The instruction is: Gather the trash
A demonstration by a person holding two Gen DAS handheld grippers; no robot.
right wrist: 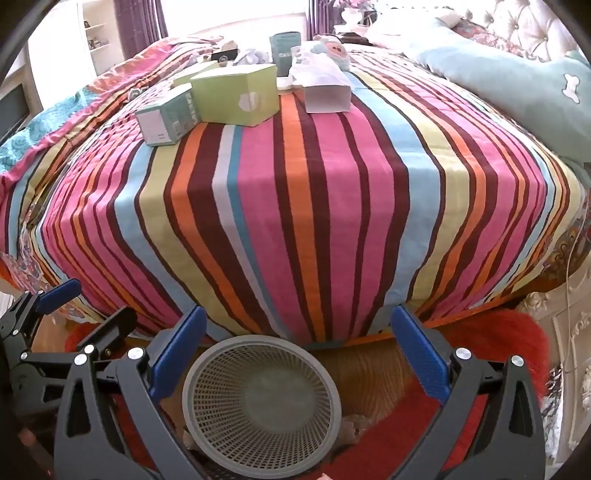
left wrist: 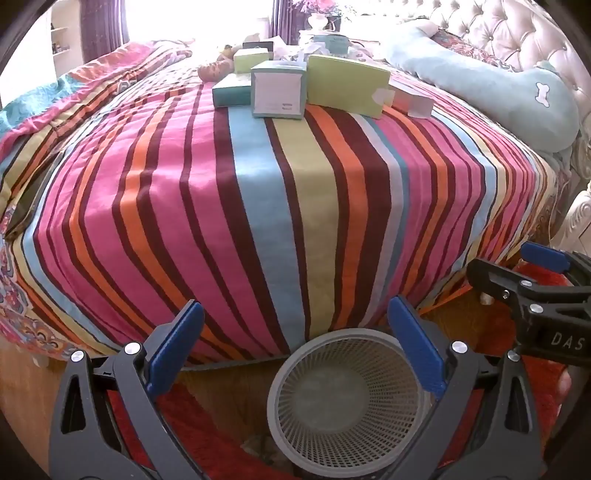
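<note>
Right, both claws are hanging off the foot of the bed (left wrist: pixel 258 206) with nothing in them. Starting at the left: the left claw (left wrist: pixel 295 350) has its blue-padded jaws spread wide and empty, and below it on the floor sits the grey mesh wastebasket (left wrist: pixel 347 402), round, perforated plastic, mouth up. Nothing shows inside it from here.

Now the trash. It all lies far ahead, straight up the striped bedspread, well apart from either claw. Leftmost is a flat teal carton (left wrist: pixel 231 92), then a squat teal-and-white box (left wrist: pixel 279 90) with its white face turned this way, then a bigger lime-green box (left wrist: pixel 347 86) lying with its long axis across the bed. All stiff cardboard with square edges, sitting on soft, slightly rumpled fabric.

Moving right, a pale pink carton (left wrist: pixel 412 101) is tucked just beside the green one, and in the right wrist view a white paper bag (right wrist: pixel 327 88) lies on its side, open mouth toward us. The right claw (right wrist: pixel 299 354) is likewise wide open and empty above the same basket. Neither claw looks clearly nearer; I'd judge the teal-and-white box suits the left and the bag the right. Far right, a long blue plush pillow (left wrist: pixel 491 92) hugs the tufted headboard (left wrist: pixel 498 26).
</note>
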